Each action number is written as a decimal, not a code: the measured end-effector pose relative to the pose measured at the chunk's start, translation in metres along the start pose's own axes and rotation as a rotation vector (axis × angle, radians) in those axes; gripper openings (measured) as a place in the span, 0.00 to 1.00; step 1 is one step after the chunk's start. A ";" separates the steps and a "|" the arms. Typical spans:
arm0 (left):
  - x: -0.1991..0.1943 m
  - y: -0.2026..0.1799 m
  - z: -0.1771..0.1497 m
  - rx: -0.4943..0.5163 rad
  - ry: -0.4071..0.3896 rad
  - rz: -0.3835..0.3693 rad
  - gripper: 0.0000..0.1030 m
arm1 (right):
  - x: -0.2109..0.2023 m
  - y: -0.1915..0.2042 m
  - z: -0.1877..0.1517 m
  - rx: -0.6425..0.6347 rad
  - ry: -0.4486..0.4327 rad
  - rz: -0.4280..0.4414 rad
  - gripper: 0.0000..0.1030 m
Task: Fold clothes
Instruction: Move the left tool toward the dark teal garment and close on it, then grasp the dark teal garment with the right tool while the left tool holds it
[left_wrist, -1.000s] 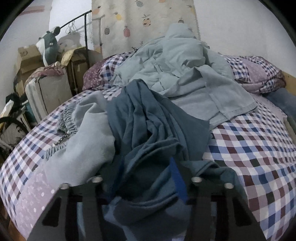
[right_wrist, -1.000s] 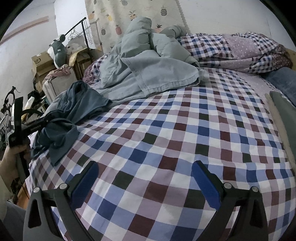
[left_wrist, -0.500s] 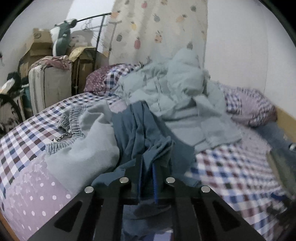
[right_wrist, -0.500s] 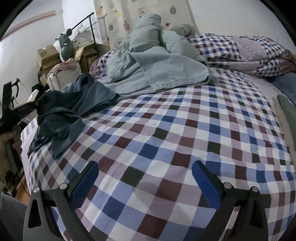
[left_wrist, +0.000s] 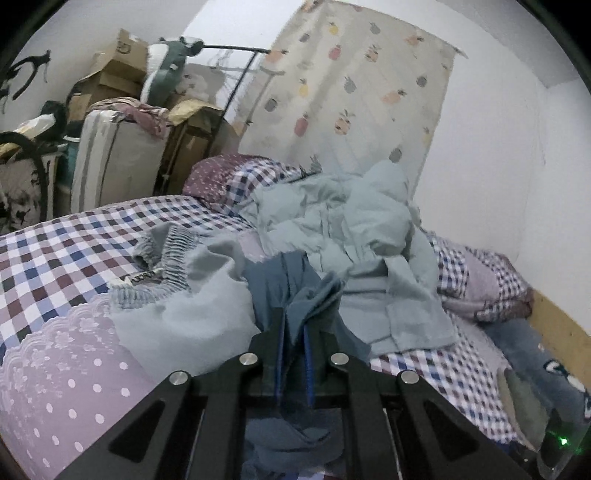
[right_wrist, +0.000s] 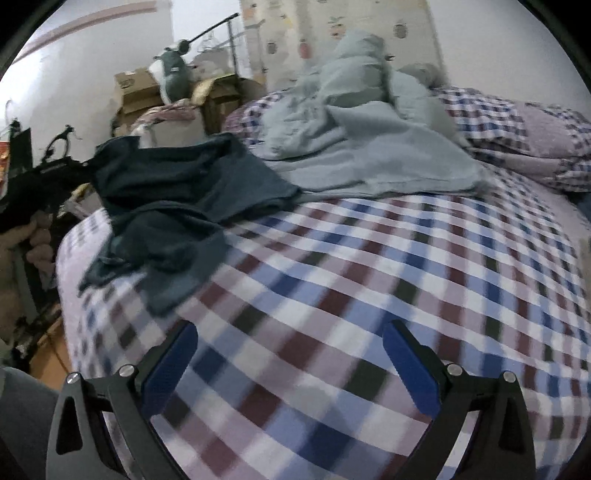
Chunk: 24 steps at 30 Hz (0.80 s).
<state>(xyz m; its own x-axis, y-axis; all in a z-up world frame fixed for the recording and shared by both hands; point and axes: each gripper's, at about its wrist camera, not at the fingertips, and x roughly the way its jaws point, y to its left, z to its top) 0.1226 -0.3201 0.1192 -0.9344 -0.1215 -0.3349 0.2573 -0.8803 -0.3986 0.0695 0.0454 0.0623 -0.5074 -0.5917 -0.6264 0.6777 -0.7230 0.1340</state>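
The left gripper (left_wrist: 294, 345) has its two fingers pressed together on a fold of the dark blue garment (left_wrist: 295, 295), and the cloth bunches up between the blue pads so that the fingertips themselves are mostly buried in it; more of the same fabric hangs below the jaws, where it runs out of the picture. From the right wrist view that garment (right_wrist: 177, 199) trails from the left-hand tongs down onto the near left corner of the checked bedspread (right_wrist: 369, 280), its lower edge lying crumpled on the squares, and the hand (right_wrist: 35, 240) holding those tongs is only half seen at the frame's edge, dark and blurred. The right gripper (right_wrist: 290, 363) hangs over bare bedspread with its fingers spread wide and nothing between them. Beside the dark garment lies a pale grey piece with a ribbed elastic waistband (left_wrist: 166, 254); I cannot tell what garment it is. Behind both sits a heap of light blue-grey clothes (left_wrist: 351, 236), too tangled to count. A checked and dotted quilt (left_wrist: 484, 284) is bundled against the wall, and something denim (left_wrist: 528, 354) lies at the far right, partly cut off. Boxes and a plush toy (left_wrist: 166, 70) crowd the corner beyond the bed.
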 end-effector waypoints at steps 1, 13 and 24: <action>-0.002 0.002 0.000 -0.002 -0.008 0.009 0.07 | 0.005 0.006 0.005 -0.006 0.004 0.036 1.00; -0.004 0.037 0.005 -0.098 -0.044 0.079 0.06 | 0.090 0.037 0.068 -0.009 0.104 0.196 0.89; -0.006 0.054 0.006 -0.146 -0.039 0.074 0.06 | 0.142 0.047 0.077 -0.008 0.214 0.208 0.76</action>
<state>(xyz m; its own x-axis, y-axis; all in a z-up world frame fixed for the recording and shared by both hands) 0.1402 -0.3694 0.1049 -0.9196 -0.2041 -0.3356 0.3565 -0.7924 -0.4950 -0.0116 -0.0999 0.0388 -0.2346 -0.6375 -0.7339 0.7598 -0.5911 0.2706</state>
